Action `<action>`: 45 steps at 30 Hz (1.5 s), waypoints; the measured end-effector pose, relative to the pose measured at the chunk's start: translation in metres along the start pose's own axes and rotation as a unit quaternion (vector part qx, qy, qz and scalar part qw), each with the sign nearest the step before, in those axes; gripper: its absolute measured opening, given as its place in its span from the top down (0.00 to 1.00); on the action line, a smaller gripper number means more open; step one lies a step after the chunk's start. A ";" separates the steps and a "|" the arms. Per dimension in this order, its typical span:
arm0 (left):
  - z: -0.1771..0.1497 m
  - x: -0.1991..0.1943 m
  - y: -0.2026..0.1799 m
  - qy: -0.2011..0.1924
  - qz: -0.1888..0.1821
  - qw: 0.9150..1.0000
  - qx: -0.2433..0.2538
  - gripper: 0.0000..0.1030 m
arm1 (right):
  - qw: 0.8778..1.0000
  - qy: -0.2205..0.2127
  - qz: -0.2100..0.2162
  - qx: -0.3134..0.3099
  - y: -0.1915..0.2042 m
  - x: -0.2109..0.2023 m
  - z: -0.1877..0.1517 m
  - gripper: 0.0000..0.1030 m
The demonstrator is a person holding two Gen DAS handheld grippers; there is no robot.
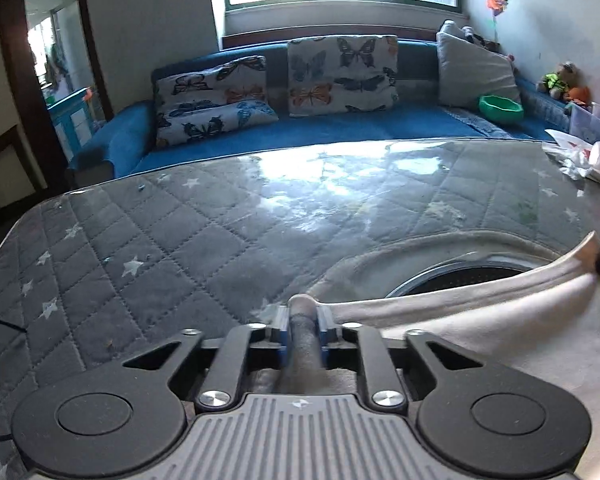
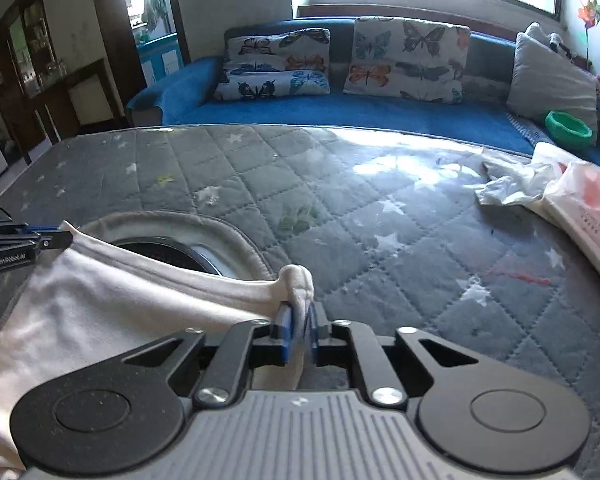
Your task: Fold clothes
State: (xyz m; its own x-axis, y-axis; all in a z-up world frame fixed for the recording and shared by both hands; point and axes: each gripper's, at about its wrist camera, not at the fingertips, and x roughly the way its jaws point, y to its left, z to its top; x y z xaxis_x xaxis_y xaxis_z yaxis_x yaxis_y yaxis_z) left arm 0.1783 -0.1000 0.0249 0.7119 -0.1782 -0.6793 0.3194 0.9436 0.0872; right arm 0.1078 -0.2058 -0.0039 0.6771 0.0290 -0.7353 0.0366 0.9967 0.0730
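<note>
We see left gripper point(image 1: 303, 320) and right gripper point(image 2: 298, 322) both clamped tight on the shirt point(image 2: 100, 296) edge over the table point(image 2: 420, 240).

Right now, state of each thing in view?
Left claw: shut on white garment's edge.
Right claw: shut on white garment's edge.
White garment: stretched between both claws, unfolded.
Green bowl: upright on sofa.
Plastic bag: crumpled on table.

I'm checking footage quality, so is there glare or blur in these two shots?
Left wrist view: window glare washes the table cover; the garment looks smeared near the right edge. Right wrist view: a glare patch on the cover, window overexposed, fisheye bending the edges.
</note>
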 end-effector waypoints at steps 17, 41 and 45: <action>-0.096 -0.170 -0.055 -0.034 -0.198 0.976 0.087 0.65 | 0.972 -0.005 0.144 -0.186 0.104 -0.141 -0.100 0.87; -0.165 -0.200 -0.088 -0.028 -0.188 0.969 0.160 0.70 | 0.967 -0.014 0.114 -0.225 0.151 -0.156 -0.136 0.83; -0.168 -0.198 -0.088 -0.024 -0.189 0.968 0.166 0.70 | 0.968 0.004 0.126 -0.217 0.162 -0.139 -0.140 0.76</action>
State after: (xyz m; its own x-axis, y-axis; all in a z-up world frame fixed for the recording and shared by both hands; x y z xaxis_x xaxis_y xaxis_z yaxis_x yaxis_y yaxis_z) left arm -0.0961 -0.1012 0.0290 0.5308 -0.5128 -0.6747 0.7403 0.6681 0.0746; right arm -0.0833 -0.0379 0.0159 0.6181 0.2737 -0.7369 -0.4426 0.8959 -0.0385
